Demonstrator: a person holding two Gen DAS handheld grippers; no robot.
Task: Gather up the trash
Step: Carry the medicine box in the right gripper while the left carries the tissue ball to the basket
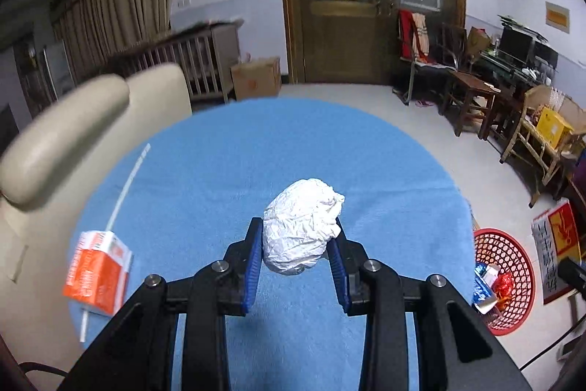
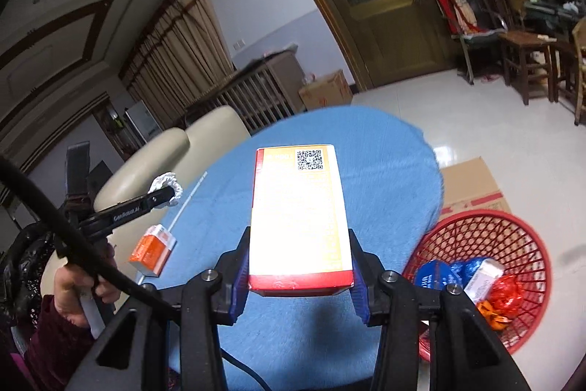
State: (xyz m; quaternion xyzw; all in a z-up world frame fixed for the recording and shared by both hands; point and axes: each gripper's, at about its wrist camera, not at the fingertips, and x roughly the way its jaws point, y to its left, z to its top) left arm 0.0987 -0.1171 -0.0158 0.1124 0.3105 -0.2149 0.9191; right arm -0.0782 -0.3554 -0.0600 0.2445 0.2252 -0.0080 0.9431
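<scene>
— Two grips, we note: left gripper (image 1: 298,244) clamped on a crumpled paper ball (image 1: 303,226), raised above the blue table (image 1: 219,171).

— Right gripper (image 2: 300,275) clamps an orange carton (image 2: 298,218) — red basket (image 2: 512,226) on the floor just beside; we see a smaller orange box (image 2: 152,250) on the cloth.

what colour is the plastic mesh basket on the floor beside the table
The plastic mesh basket is red; it shows best in the right wrist view.
</scene>
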